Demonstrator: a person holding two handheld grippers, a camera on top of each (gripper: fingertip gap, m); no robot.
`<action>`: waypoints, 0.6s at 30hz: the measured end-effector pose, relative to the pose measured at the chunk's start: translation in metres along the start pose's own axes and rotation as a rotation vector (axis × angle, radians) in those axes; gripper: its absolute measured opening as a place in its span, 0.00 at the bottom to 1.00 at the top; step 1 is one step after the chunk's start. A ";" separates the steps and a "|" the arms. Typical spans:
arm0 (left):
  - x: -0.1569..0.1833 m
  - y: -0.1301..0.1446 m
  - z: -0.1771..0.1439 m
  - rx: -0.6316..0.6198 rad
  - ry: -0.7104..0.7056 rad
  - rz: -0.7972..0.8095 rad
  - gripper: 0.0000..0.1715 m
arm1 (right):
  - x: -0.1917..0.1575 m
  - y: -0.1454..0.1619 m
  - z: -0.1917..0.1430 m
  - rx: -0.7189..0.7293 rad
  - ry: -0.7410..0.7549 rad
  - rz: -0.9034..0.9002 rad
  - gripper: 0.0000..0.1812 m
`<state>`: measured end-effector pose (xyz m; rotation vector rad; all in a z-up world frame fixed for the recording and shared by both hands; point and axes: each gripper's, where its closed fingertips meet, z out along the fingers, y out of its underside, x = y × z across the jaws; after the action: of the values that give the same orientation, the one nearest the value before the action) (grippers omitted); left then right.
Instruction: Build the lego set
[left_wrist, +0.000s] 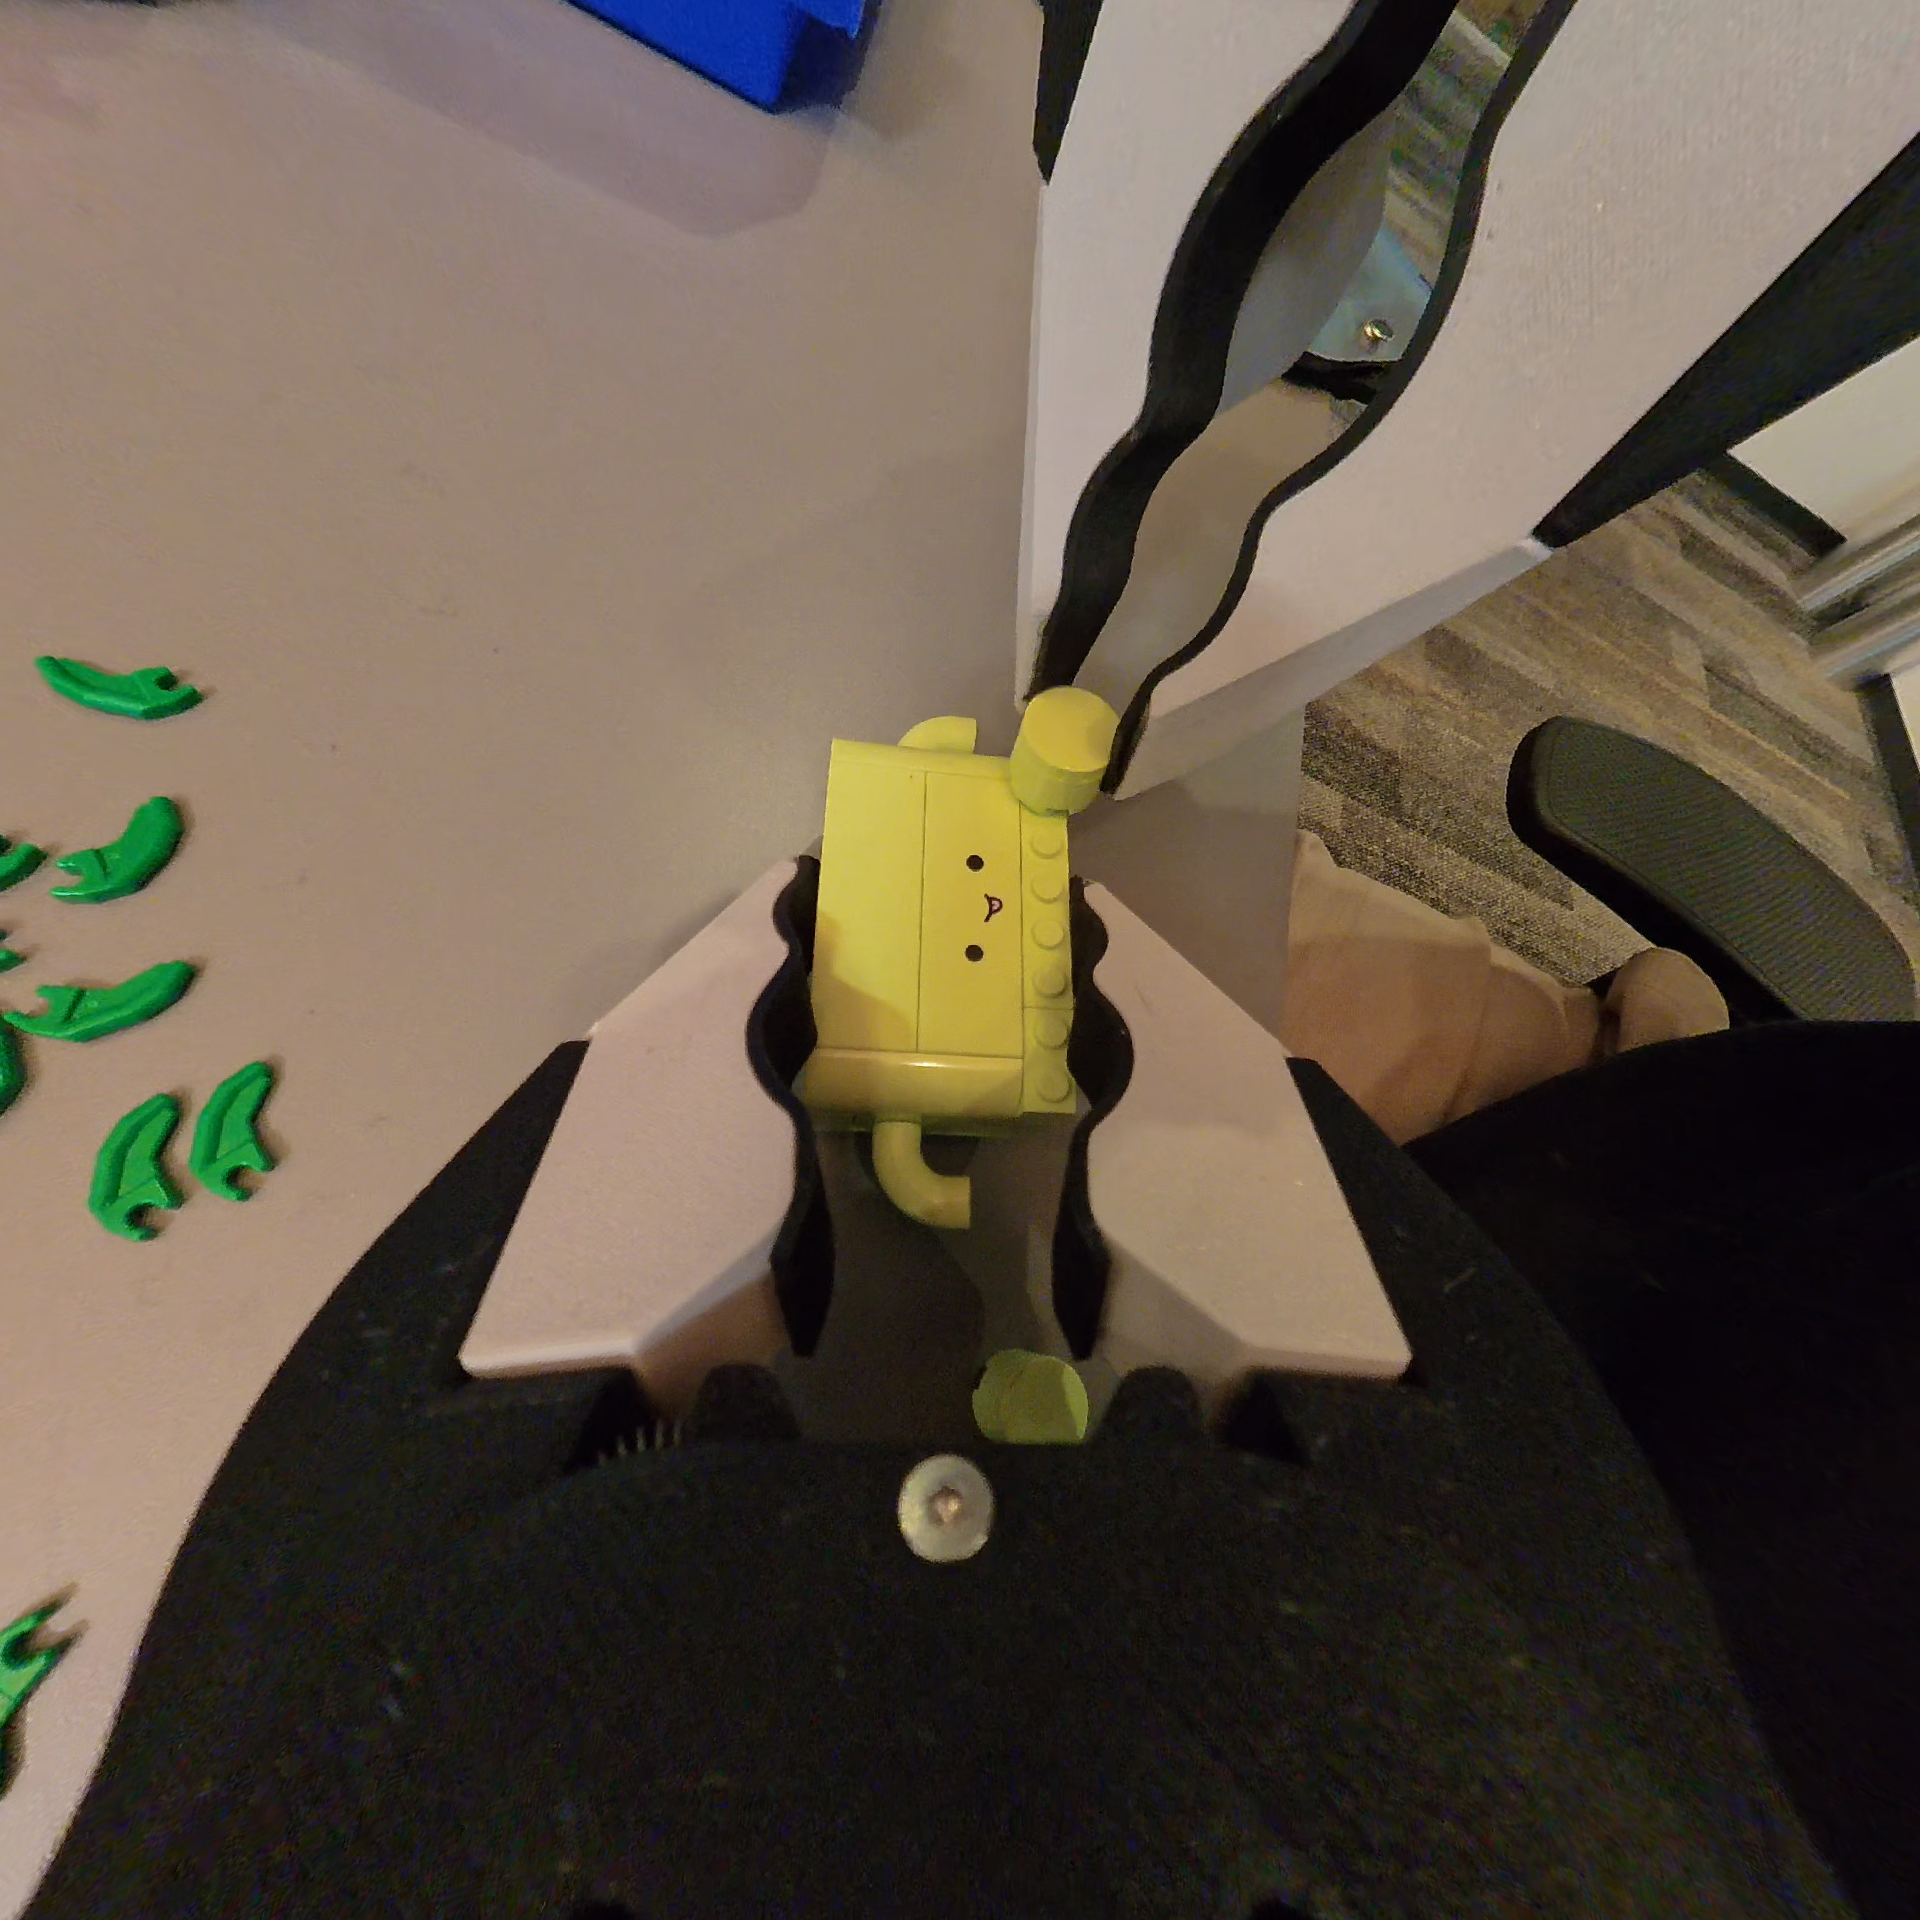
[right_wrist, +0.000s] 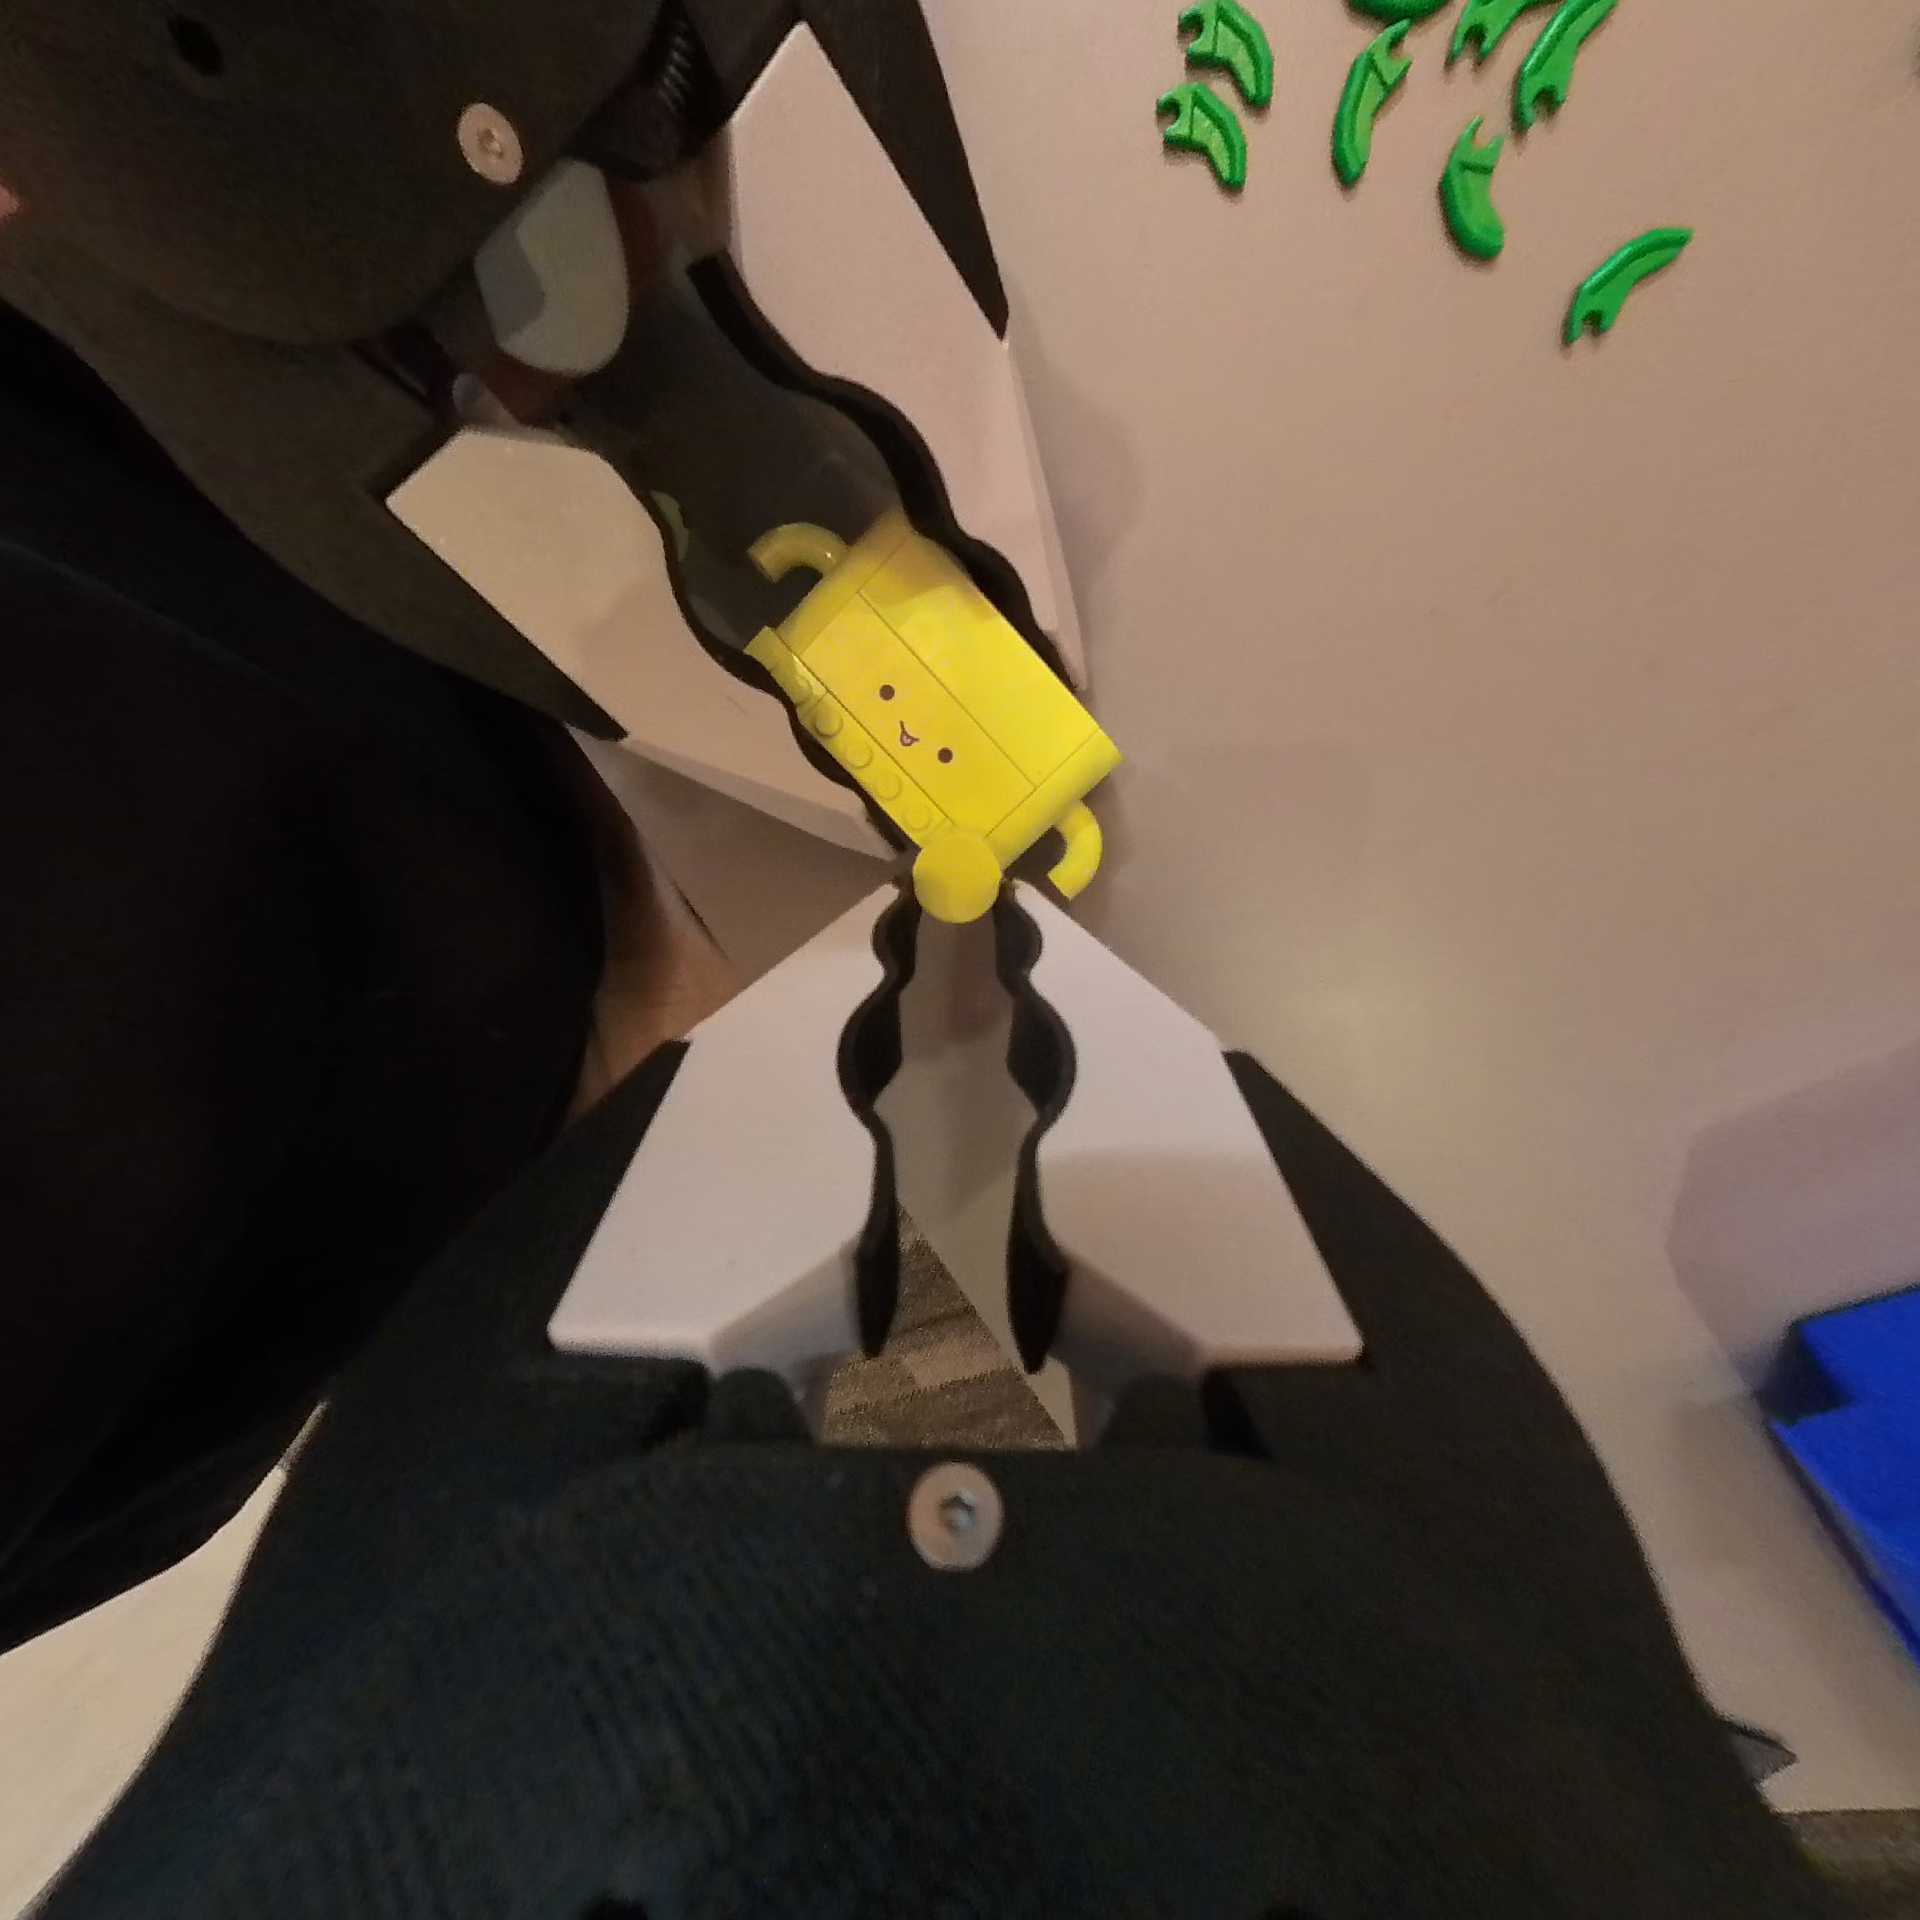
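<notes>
Hand-held grippers (left_wrist: 940, 883) (right_wrist: 956, 914) tip-to-tip at yellow block (left_wrist: 935, 935)

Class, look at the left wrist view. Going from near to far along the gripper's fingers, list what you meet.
Loose lime round piece between the finger bases → lime curved arm → yellow block body with a face, clamped by the left gripper → lime round piece held by the right gripper.

The blue bin (right_wrist: 1860, 1455) right of the right tongs (right_wrist: 954, 914) and several green leaf pieces (left_wrist: 21, 1673) left of the left tongs (left_wrist: 940, 997) are cut by the edges.
</notes>
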<state>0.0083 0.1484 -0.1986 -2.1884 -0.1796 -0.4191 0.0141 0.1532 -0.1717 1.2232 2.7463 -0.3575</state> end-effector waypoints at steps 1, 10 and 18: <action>0.000 0.000 0.000 0.000 0.000 0.000 0.27 | 0.000 0.000 0.000 -0.006 0.002 0.000 0.07; 0.000 0.000 0.000 0.000 -0.002 0.001 0.27 | -0.001 0.002 0.000 -0.079 -0.004 0.051 0.07; 0.000 0.000 0.000 -0.001 -0.003 0.002 0.27 | -0.001 0.001 0.000 -0.129 0.010 0.059 0.07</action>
<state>0.0082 0.1488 -0.1986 -2.1897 -0.1782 -0.4149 0.0152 0.1533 -0.1719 1.2719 2.6872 -0.1659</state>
